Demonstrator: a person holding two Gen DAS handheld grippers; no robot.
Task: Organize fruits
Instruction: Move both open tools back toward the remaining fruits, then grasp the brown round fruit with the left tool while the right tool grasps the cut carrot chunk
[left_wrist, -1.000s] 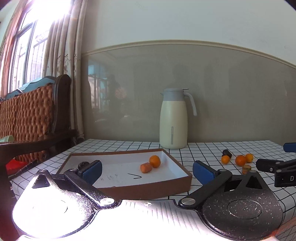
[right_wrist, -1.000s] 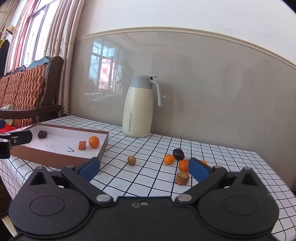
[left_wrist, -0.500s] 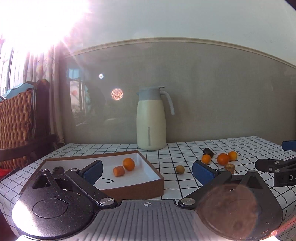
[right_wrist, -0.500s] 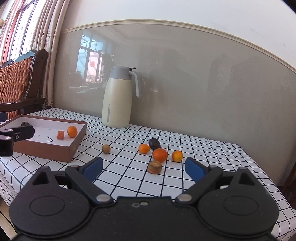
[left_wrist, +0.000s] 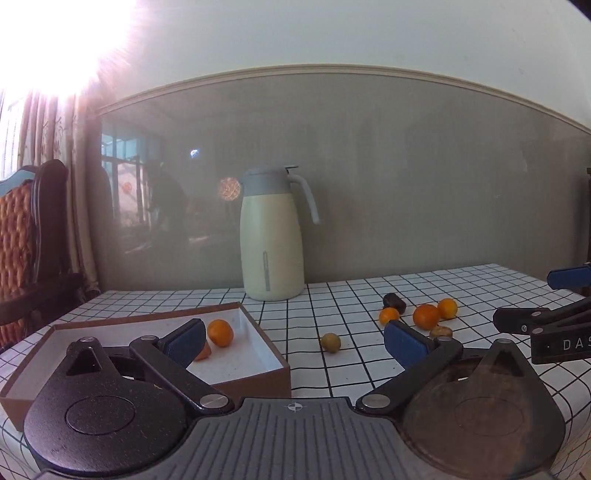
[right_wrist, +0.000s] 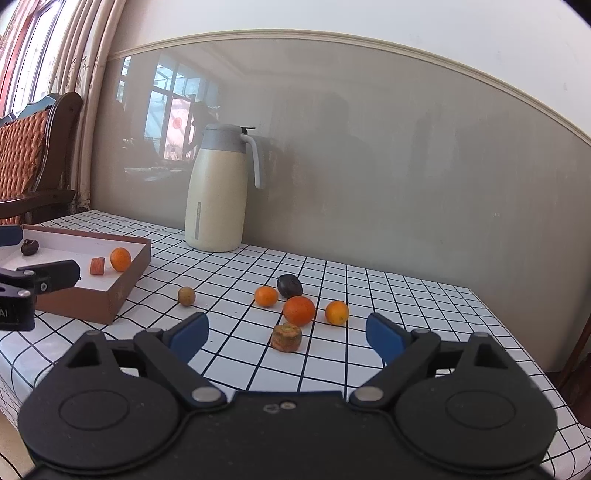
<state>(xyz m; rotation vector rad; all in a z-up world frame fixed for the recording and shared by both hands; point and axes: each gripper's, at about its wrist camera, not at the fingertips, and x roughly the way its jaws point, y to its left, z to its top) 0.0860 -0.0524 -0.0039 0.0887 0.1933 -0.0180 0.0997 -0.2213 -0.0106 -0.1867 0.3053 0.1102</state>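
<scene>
Table (right_wrist: 388, 295) | right tool (right_wrist: 286, 334) narrowing, empty | fruits (right_wrist: 299, 310) nearer

Both cams sit low behind their own gripper, looking fwd along the fingers, slightly down, close over the checked desk (right_wrist: 388, 288). Left cam: box (left_wrist: 258, 373) just ahead-left of left gripper (left_wrist: 295, 338), jug (left_wrist: 271, 236) straight ahead. Right cam: fruit cluster just ahead of right gripper (right_wrist: 286, 334), box (right_wrist: 125, 291) far left. Shared: jug (right_wrist: 216, 188), box, loose fruit, grey wall.
</scene>
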